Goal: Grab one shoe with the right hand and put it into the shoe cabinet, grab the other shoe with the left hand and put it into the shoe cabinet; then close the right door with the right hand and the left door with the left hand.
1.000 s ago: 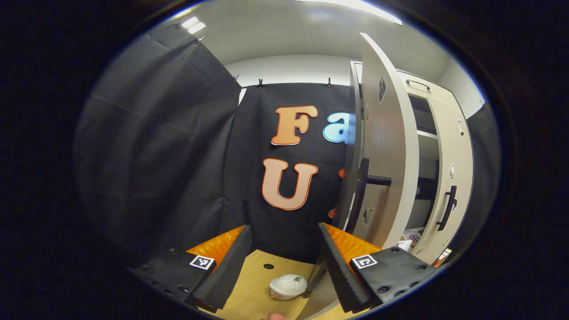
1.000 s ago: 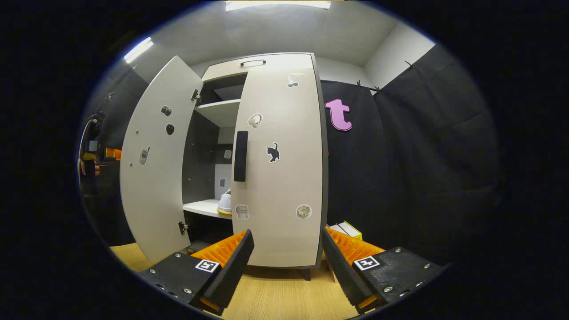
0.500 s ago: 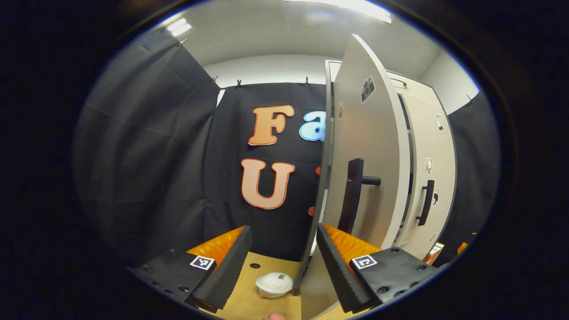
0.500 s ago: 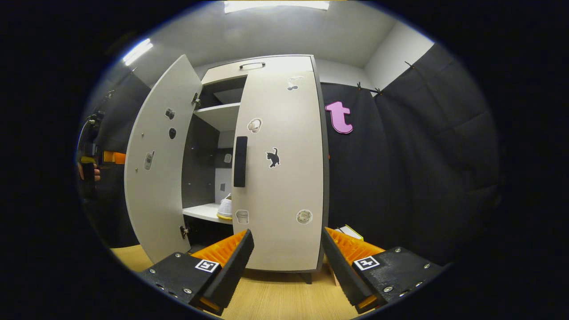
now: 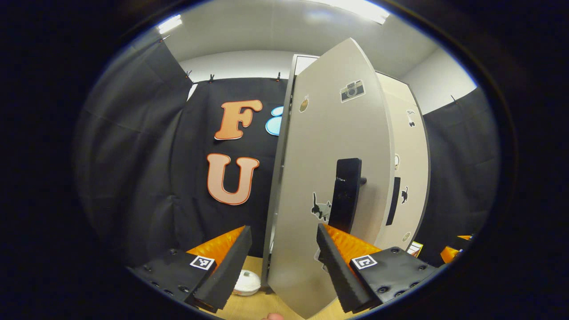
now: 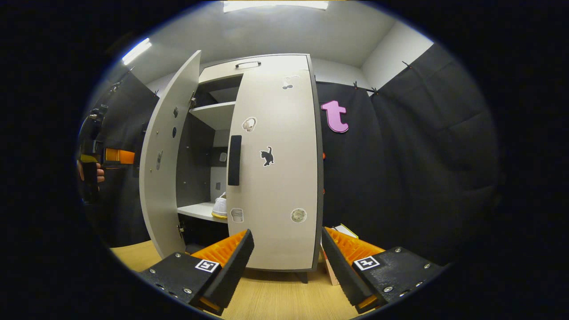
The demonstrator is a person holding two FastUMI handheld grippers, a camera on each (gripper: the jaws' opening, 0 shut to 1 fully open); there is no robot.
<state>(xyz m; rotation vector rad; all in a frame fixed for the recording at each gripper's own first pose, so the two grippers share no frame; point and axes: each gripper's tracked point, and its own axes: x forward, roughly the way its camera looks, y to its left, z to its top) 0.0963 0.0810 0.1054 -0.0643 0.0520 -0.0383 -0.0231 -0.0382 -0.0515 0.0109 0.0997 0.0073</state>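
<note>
While my left gripper (image 5: 283, 255) hangs wide open and empty just before the left door (image 5: 331, 178), I judge the last step to be in hand: swinging that door shut. Its fingers straddle the door's lower part without pressing on it, and the door's black handle (image 5: 346, 195) stands just above the right finger. My right gripper (image 6: 286, 260) is likewise spread wide and holds nothing, a little back from the shoe cabinet (image 6: 266, 164).

Seen from the right gripper view, the right door (image 6: 278, 169) already lies flush against the cabinet, while the left door is partly open. Through the gap, one white shoe (image 6: 219, 207) sits on the lower shelf (image 6: 198, 210) inside the cabinet; I cannot tell where the other shoe lies.

Next I reckon I must press the left door's face toward the cabinet until it meets the frame.

Near the cabinet's foot, a white lidded bowl (image 5: 246, 281) rests on the wooden floor (image 6: 275, 298) on the hinge side, clear of the door's swing as I judge it. A small box (image 6: 344, 231) sits beside the cabinet's right corner.
</note>
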